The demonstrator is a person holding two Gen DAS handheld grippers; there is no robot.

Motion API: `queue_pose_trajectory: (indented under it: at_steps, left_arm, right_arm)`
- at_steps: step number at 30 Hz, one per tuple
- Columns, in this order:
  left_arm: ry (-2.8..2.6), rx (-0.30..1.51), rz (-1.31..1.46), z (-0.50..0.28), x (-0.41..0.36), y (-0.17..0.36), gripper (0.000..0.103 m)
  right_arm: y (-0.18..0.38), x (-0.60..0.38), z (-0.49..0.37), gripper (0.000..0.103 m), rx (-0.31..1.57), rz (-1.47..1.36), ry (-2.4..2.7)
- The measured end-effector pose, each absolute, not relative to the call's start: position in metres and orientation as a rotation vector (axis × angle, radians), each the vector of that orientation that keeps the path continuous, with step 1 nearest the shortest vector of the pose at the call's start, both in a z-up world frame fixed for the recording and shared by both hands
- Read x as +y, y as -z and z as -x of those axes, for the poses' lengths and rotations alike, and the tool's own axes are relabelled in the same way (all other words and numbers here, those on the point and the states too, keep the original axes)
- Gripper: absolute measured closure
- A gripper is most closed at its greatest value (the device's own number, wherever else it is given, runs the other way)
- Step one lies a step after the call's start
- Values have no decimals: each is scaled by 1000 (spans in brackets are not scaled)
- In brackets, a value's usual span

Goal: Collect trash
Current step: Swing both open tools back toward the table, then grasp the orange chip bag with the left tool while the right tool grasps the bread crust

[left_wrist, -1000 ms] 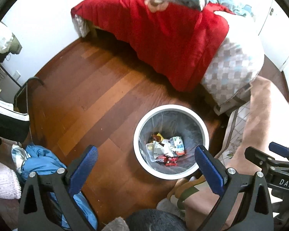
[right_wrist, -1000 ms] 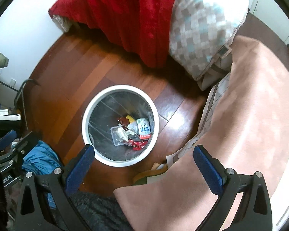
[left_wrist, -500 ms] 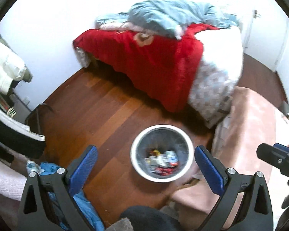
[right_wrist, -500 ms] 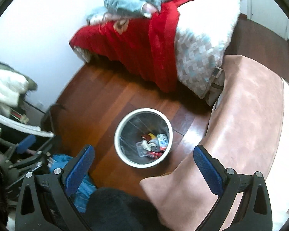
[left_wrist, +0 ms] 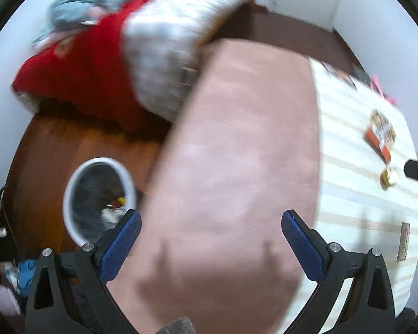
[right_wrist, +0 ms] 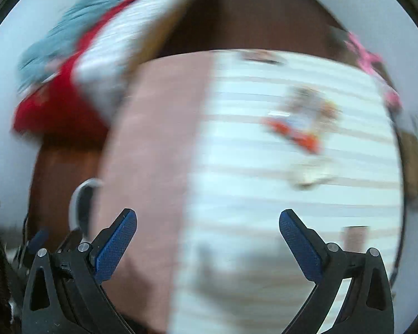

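A white round trash bin [left_wrist: 97,203] with wrappers inside stands on the wood floor at the left; only its rim [right_wrist: 79,197] shows in the right wrist view. An orange and white wrapper [left_wrist: 380,136] and a small round yellowish piece [left_wrist: 388,178] lie on the striped sheet [left_wrist: 356,194]; both are blurred in the right wrist view, the wrapper [right_wrist: 301,128] above the piece [right_wrist: 309,176]. My left gripper [left_wrist: 210,231] is open and empty above the pink blanket [left_wrist: 237,167]. My right gripper [right_wrist: 207,229] is open and empty above the striped sheet.
A bed with a red blanket [left_wrist: 78,78] and a blue-grey quilt [left_wrist: 103,0] stands at the back left. Blue cloth [left_wrist: 25,272] lies on the floor at the lower left. A pink item [right_wrist: 370,58] lies at the sheet's far right edge. Both views are motion-blurred.
Both grippers have swung right, away from the bin and over the pink blanket and striped sheet. The bin has slid to the left edge of both views. Both stay open.
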State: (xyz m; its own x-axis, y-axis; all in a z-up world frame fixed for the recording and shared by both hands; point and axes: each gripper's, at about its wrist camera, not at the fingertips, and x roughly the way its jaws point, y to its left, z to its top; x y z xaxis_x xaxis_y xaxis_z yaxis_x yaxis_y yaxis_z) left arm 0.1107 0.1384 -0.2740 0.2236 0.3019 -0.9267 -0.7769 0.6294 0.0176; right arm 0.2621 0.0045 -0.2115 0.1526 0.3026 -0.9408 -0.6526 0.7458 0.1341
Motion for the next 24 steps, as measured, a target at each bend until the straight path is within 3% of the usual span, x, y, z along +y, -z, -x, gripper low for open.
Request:
queue_pose_trajectory:
  at_steps: [3, 7, 14, 16, 17, 19, 24]
  left_arm:
    - [-741, 1169, 470, -158, 124, 292, 0]
    - [-679, 1241, 451, -197, 117, 309, 0]
    - [-619, 1312, 428, -229, 111, 319, 0]
    - [-617, 1313, 422, -231, 107, 317, 0]
    - [-615, 1312, 419, -234, 107, 316, 0]
    - [-609, 1307, 409, -240, 104, 313, 0]
    - [-576, 1265, 389, -259, 96, 297, 0]
  right_arm:
    - [234, -26, -321, 25, 1273, 305, -588]
    - [262, -43, -377, 26, 1329, 284, -532]
    - [297, -43, -413, 41, 1378, 300, -547]
    - [295, -39, -410, 59, 1353, 323, -583]
    - [294, -36, -406, 74, 1341, 339, -586]
    - [292, -34, -402, 91, 1316, 366, -599]
    - [278, -52, -403, 96, 1284, 341, -631]
